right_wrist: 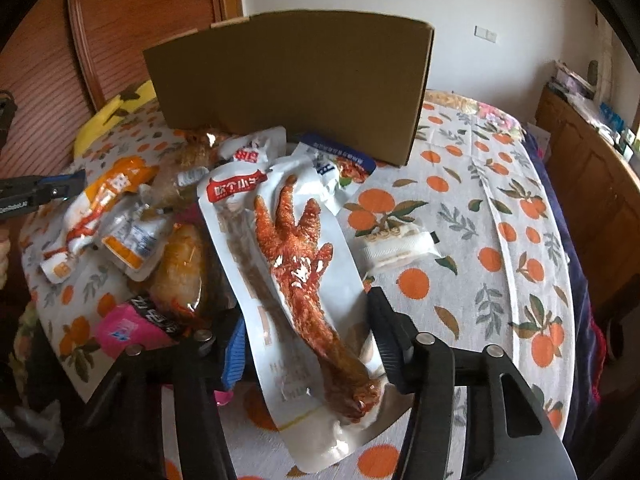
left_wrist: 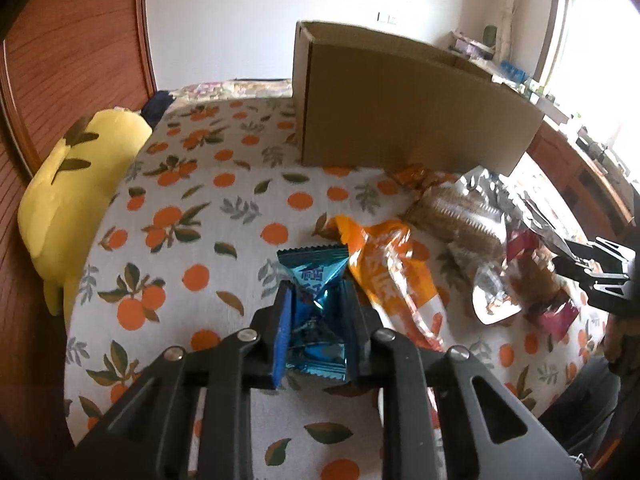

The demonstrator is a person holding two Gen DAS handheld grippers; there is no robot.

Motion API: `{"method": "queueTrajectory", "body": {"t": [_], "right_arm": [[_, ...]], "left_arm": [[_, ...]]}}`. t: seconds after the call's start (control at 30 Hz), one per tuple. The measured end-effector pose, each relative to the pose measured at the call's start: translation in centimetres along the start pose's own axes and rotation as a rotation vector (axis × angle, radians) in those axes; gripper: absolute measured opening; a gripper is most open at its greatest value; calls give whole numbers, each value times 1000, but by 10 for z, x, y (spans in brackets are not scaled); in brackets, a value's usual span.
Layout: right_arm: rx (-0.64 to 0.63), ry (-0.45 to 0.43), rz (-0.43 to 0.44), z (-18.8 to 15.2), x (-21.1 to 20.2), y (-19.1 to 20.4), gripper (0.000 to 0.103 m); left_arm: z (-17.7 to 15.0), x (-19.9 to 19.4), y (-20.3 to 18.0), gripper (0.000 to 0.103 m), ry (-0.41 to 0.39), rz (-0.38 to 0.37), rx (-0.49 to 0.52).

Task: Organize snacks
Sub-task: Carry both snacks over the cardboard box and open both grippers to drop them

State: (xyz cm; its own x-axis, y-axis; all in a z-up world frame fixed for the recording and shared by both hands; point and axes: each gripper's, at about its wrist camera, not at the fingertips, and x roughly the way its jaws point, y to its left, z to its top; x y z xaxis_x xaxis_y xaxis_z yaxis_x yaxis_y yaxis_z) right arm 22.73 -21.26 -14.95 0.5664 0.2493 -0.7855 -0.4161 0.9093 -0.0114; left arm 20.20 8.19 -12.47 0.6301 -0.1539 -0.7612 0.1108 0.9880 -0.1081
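Observation:
My left gripper [left_wrist: 318,300] is shut on a blue foil candy wrapper [left_wrist: 314,280], held above the orange-print tablecloth [left_wrist: 208,208]. An orange and white snack bag [left_wrist: 392,276] lies just right of it. My right gripper [right_wrist: 308,312] has its fingers on either side of a long white chicken-foot packet [right_wrist: 296,264]; the jaws stand wide and I cannot tell if they grip it. A heap of snack packets [right_wrist: 132,232] lies left of it. A tall cardboard box [left_wrist: 400,108] stands at the back, also in the right wrist view [right_wrist: 292,80].
A yellow plush toy [left_wrist: 76,200] lies at the table's left edge by a wooden door [left_wrist: 72,40]. A small clear-wrapped biscuit pack [right_wrist: 396,244] sits alone right of the heap. A wooden cabinet [right_wrist: 592,168] stands at the right.

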Motion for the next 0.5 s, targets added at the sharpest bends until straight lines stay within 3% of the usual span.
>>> {"method": "queueTrajectory", "body": {"t": [0.5], "right_arm": [[-1, -142, 26, 44, -60, 3, 51]], "left_arm": [[65, -22, -39, 20, -125, -81, 83]]}}
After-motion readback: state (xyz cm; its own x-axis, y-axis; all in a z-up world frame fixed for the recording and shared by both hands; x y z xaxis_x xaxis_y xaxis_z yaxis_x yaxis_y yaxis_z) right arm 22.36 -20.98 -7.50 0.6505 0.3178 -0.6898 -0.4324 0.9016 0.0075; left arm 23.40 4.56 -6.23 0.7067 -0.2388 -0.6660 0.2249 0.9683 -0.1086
